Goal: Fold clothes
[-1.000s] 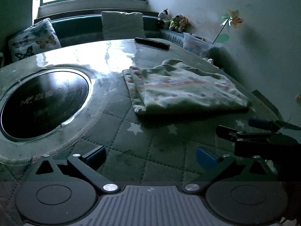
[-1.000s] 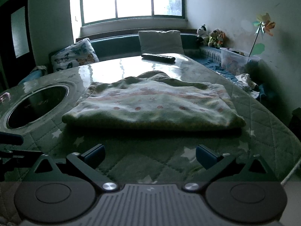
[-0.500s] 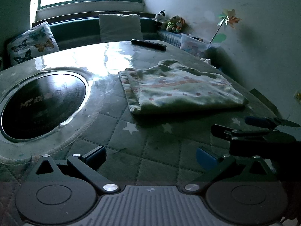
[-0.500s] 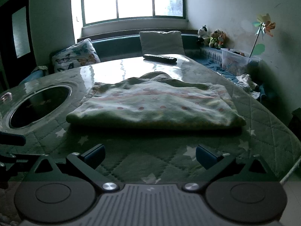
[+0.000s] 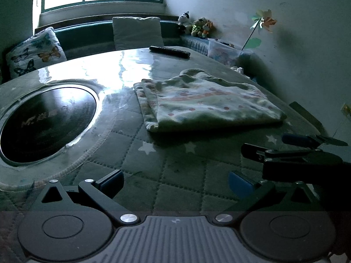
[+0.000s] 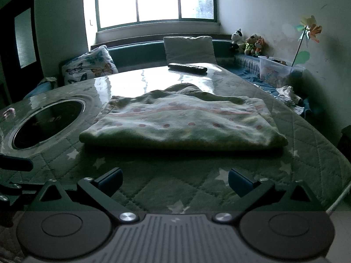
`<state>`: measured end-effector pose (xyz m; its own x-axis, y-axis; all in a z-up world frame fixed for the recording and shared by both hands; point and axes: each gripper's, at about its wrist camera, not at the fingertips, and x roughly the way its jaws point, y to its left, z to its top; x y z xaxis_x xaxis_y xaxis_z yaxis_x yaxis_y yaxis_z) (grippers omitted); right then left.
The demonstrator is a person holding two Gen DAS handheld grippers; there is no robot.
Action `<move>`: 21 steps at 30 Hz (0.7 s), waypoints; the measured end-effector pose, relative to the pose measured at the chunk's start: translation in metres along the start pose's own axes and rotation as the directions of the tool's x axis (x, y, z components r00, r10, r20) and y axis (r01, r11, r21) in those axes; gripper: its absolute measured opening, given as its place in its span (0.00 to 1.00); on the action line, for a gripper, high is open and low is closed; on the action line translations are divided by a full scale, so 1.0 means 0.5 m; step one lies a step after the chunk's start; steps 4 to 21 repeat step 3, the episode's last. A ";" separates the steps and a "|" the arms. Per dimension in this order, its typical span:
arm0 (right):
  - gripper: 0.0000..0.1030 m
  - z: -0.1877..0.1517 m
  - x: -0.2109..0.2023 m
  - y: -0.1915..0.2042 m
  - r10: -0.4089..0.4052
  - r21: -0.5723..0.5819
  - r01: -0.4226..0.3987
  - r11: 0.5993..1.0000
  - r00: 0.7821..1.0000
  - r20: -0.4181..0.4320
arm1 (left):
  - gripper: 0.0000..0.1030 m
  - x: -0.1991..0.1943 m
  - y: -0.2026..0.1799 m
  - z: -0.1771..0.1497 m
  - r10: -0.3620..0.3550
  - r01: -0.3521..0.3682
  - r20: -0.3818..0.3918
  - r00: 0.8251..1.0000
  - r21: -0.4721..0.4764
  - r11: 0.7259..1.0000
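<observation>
Right wrist view puts the folded garment (image 6: 182,120), a pale fleece piece with pink dots and stripes, squarely in the middle of the frame, lying flat on the quilted star-print table cover (image 6: 307,153). Its long axis runs left to right across the picture, and its thick folded edge faces the right gripper (image 6: 175,180), whose jaws stand wide apart with nothing between them, near that edge but not touching it.

In the left wrist view the same garment (image 5: 208,103) sits in the upper right of centre, so it lies ahead and off to the right of the left gripper (image 5: 175,183), also spread open and empty over bare quilt. The right gripper shows there as a dark shape (image 5: 291,155) at the right edge.

Judging by this, the right gripper is the nearer and better lined up; the left would have to swing rightward to reach the garment's short left edge beside the round glass cooktop (image 5: 46,122). A remote control (image 6: 187,68) lies well beyond.
</observation>
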<state>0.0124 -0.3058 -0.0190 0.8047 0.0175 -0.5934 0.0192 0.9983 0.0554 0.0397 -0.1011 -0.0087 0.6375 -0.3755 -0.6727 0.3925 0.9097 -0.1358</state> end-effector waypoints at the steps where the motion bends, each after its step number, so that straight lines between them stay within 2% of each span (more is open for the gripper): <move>1: 1.00 0.000 0.000 0.000 0.000 0.000 0.000 1.000 1.000 0.000 | 1.00 0.000 0.000 0.000 -0.002 0.002 0.000 1.000 0.000 1.000; 21: 1.00 0.000 0.000 0.000 0.000 0.001 0.000 1.000 1.000 -0.001 | 1.00 0.000 0.001 0.001 -0.005 0.005 0.000 1.000 -0.001 1.000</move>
